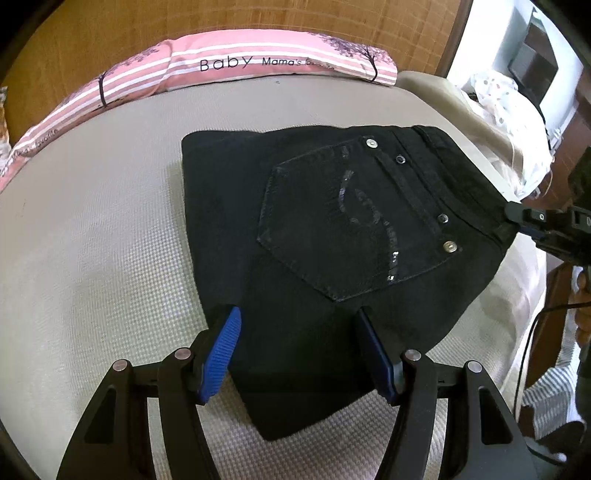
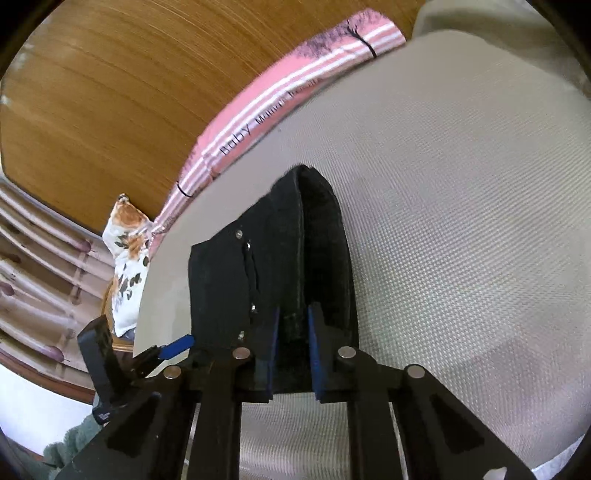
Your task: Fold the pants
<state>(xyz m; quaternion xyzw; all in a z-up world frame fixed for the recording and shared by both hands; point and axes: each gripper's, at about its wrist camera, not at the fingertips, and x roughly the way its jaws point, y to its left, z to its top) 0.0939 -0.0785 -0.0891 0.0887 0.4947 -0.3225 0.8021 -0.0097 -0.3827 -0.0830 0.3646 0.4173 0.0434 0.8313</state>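
Note:
Black pants (image 1: 325,229) lie folded on the beige mattress (image 1: 92,229), with a sequinned back pocket (image 1: 351,221) facing up. My left gripper (image 1: 295,317) is open. Its blue pads (image 1: 221,347) straddle the near part of the pants without pinching it. At the right edge of the left wrist view, my right gripper (image 1: 511,212) holds the waistband corner. In the right wrist view the right gripper (image 2: 294,317) is shut on the pants' (image 2: 314,236) edge, and the fabric there is raised off the mattress (image 2: 461,221). One blue pad (image 2: 179,342) of the left gripper shows at the lower left.
A pink striped pillow (image 1: 221,62) lies along the wooden headboard (image 1: 258,18) at the far side. The mattress ends at the right, where white dotted cloth (image 1: 498,99) is heaped. A floral cloth (image 2: 127,236) sits at the other corner. A hand (image 1: 583,314) holds the right tool.

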